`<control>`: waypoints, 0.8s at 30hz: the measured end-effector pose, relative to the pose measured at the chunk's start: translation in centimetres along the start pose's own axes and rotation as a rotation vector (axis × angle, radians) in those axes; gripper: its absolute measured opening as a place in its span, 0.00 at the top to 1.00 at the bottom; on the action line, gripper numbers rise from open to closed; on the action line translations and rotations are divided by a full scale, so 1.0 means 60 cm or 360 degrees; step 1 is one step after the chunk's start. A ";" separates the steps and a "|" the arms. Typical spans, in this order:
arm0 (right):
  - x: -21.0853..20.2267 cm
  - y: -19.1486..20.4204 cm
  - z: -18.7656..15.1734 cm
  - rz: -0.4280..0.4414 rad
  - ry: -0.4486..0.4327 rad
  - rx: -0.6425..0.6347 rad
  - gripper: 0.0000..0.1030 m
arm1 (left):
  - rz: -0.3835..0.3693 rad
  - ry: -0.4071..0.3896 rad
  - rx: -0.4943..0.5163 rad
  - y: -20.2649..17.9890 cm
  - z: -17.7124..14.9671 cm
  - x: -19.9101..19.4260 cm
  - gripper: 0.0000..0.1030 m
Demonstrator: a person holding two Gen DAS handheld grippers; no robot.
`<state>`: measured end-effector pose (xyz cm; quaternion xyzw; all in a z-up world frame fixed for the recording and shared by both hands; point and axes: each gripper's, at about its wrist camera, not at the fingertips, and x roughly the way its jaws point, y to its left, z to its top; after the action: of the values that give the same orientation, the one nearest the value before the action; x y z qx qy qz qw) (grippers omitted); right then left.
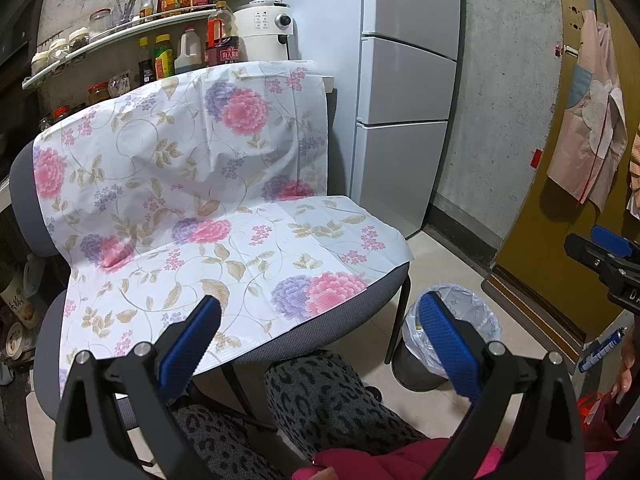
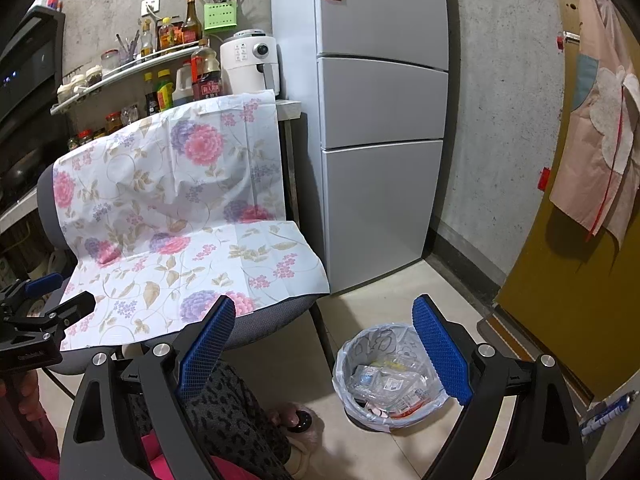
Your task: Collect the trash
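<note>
A small trash bin (image 2: 390,376) lined with a clear bag stands on the floor right of the chair; wrappers and packets (image 2: 390,390) lie inside it. It also shows in the left wrist view (image 1: 452,334), partly behind my finger. My left gripper (image 1: 320,340) is open and empty, held above the chair's front edge and my knees. My right gripper (image 2: 324,344) is open and empty, above the floor between chair and bin. The chair (image 1: 328,332) is covered by a flowered sheet (image 1: 192,184); I see no trash on it.
A grey fridge (image 2: 380,120) stands behind the bin against a concrete wall. Shelves with bottles and an air fryer (image 2: 250,64) are behind the chair. A yellow door (image 2: 580,260) with a hanging apron is at right. My legs (image 1: 320,400) are below the grippers.
</note>
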<state>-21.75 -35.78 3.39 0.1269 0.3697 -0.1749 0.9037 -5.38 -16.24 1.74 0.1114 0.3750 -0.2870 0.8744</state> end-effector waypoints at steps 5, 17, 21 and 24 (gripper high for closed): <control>0.000 0.000 0.000 0.0000 -0.0001 0.0001 0.13 | -0.0002 -0.0002 0.0003 0.001 0.000 -0.001 0.07; 0.001 -0.002 0.000 0.0001 -0.0001 -0.0003 0.13 | 0.0003 -0.0005 -0.0004 0.003 0.000 -0.002 0.07; 0.002 -0.003 0.000 0.0001 0.0000 0.0000 0.13 | 0.0003 -0.0005 -0.0004 0.003 0.000 -0.001 0.07; 0.002 -0.003 0.000 0.0003 -0.0001 -0.0001 0.13 | 0.0001 -0.0006 -0.0003 0.004 -0.001 -0.001 0.07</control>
<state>-21.74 -36.01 3.30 0.1269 0.3694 -0.1741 0.9040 -5.32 -15.97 1.75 0.1102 0.3736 -0.2864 0.8753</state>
